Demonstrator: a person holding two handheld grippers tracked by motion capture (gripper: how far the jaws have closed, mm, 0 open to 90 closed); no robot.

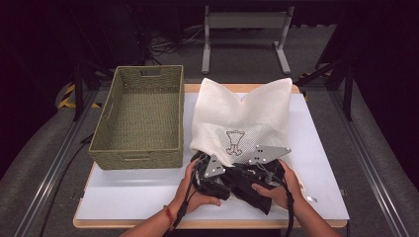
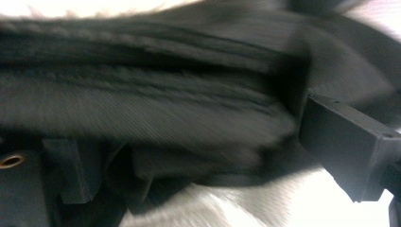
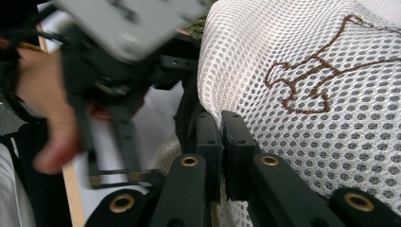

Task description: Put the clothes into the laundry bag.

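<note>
Nearest, right gripper [image 3: 222, 137] jaws pinch the white mesh laundry bag [image 1: 240, 118] rim at table's six o'clock; left gripper [image 1: 210, 178] jaws apart around black garment [image 2: 142, 109], which may slip out.

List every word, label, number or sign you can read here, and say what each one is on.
No readable words, brand names or numbers anywhere.
White mesh laundry bag: a brown outline emblem, a sign without letters.
Woven green-brown rectangular basket: no label.
Black folded garment at the bag's mouth: blurred, no tag readable.
Yellow-and-black striped hazard tape on the floor: a warning marking, no text.
</note>
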